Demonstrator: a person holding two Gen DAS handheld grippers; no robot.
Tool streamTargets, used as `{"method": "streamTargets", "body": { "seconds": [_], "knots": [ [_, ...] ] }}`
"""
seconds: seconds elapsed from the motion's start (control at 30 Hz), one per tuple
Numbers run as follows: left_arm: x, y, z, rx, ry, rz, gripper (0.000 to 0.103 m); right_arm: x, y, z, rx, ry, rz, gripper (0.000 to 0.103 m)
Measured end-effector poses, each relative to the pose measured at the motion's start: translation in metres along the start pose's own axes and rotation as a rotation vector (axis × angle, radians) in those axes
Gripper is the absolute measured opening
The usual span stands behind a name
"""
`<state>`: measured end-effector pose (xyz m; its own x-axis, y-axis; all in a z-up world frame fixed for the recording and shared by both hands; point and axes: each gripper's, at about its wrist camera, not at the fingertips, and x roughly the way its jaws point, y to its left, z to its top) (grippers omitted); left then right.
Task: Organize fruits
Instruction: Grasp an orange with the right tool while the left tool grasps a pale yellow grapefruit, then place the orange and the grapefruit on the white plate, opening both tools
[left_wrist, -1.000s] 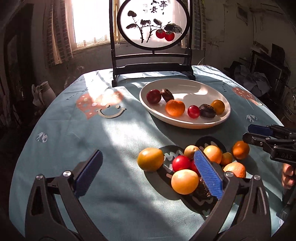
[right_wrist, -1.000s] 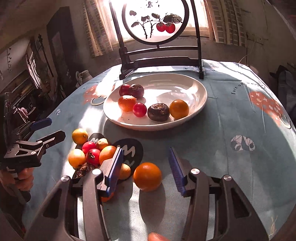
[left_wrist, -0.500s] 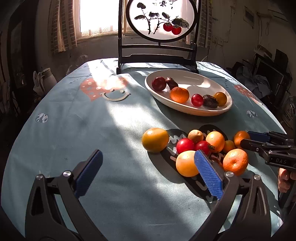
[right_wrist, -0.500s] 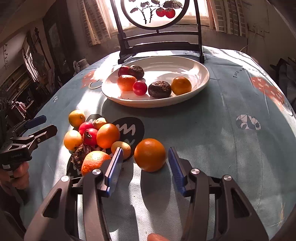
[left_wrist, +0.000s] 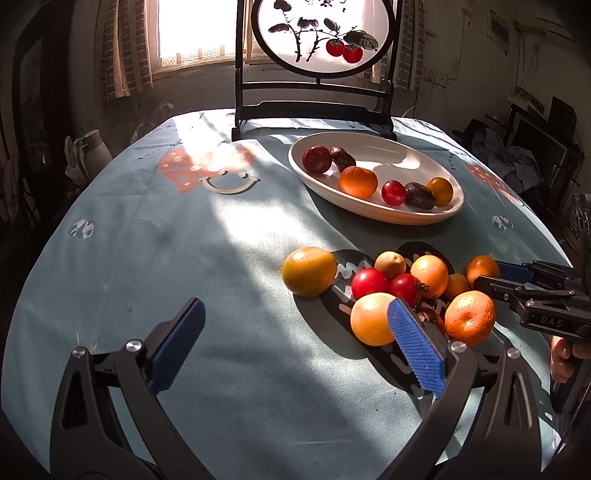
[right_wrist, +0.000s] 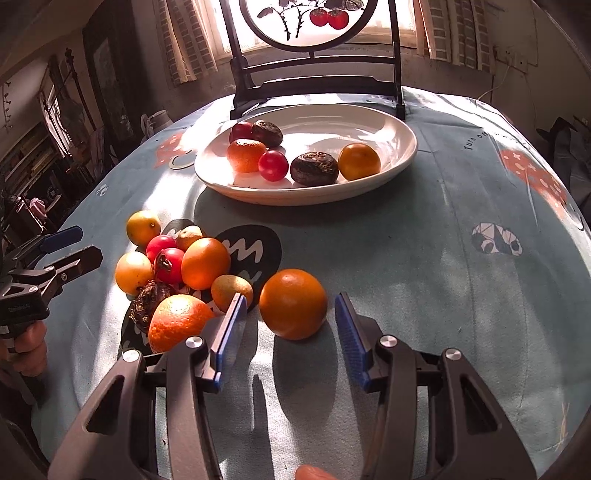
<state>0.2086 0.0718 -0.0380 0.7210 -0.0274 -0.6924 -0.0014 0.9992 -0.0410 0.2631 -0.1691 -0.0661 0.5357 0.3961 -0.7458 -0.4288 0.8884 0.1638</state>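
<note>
A white oval plate at the far side of the table holds several fruits: oranges, red ones, dark ones. A heap of loose fruit lies on the tablecloth nearer me. My right gripper is open, its jaws on either side of a lone orange with gaps both sides; it also shows in the left wrist view. My left gripper is open and empty, left of the heap, its right pad beside a yellow-orange fruit; it also shows in the right wrist view.
A dark wooden stand with a round painted screen stands behind the plate. The table is round under a light blue printed cloth. A pale jug sits off the table at the left. Clutter lies at the right of the room.
My right gripper has moved forward so the lone orange now sits between its jaws. My left gripper has drawn back and lower; the heap looks nearer its right pad.
</note>
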Motion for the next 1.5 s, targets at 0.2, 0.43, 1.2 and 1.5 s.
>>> {"method": "streamTargets", "body": {
  "seconds": [0.2,0.43,1.2,1.5],
  "knots": [
    [0.002,0.000,0.000,-0.002,0.008,-0.012,0.101,0.003,0.001,0.000,-0.011,0.005,-0.012,0.039],
    [0.004,-0.008,-0.003,0.014,0.024,-0.109,0.100,0.000,-0.001,0.001,-0.003,-0.006,-0.021,0.037],
    [0.036,-0.025,-0.004,-0.031,0.140,-0.233,0.051,0.000,0.000,0.001,-0.004,0.001,-0.029,0.037],
    [0.035,-0.024,-0.006,-0.051,0.148,-0.274,0.039,-0.001,0.000,0.001,-0.002,0.001,-0.032,0.037]
  ]
}}
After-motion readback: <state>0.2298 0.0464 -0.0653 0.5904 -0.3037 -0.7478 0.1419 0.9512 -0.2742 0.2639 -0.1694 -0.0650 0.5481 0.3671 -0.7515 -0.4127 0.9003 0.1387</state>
